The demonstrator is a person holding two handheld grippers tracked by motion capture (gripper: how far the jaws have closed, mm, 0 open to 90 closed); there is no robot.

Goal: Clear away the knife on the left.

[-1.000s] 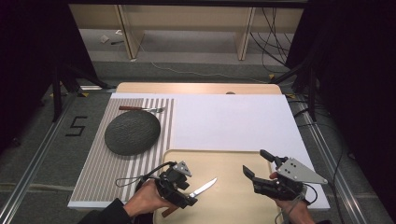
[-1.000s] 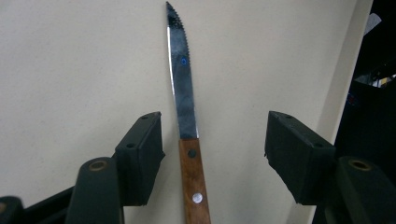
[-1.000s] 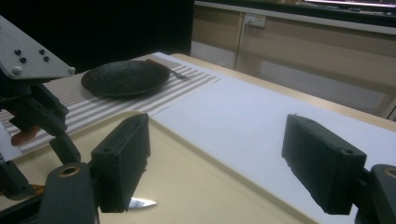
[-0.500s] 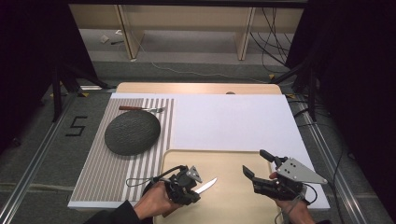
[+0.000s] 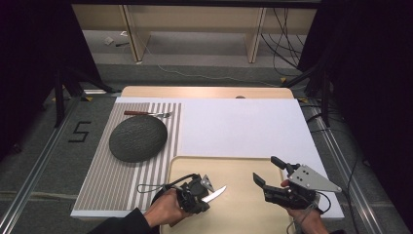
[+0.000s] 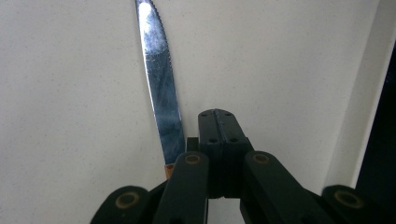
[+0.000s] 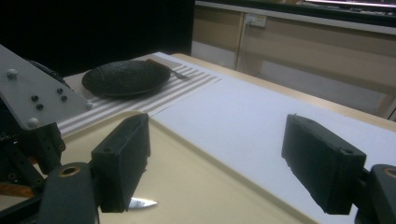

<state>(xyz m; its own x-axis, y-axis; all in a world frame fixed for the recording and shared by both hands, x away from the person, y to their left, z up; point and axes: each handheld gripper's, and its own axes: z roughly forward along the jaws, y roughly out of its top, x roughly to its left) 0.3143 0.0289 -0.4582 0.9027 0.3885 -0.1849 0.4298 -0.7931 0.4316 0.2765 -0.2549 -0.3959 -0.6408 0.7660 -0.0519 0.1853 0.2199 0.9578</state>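
Observation:
A knife with a wooden handle lies on the beige tray at the front of the table. My left gripper sits low over its handle end, and its jaws have just been closing. In the left gripper view the left gripper is shut pad against pad. There the knife runs along the left side of the jaws, not between the pads. My right gripper hovers open over the tray's right part with nothing in it. In the right gripper view the right gripper is wide open, and the knife tip peeks out behind its left jaw.
A dark round plate rests on a striped mat at the left, with a fork just beyond it. A white sheet covers the table's middle and right. Shelving and cables stand beyond the far edge.
My left gripper has shifted right and slightly down toward the knife's handle, and its jaws have gone from open to shut. The knife and the right gripper have stayed put.

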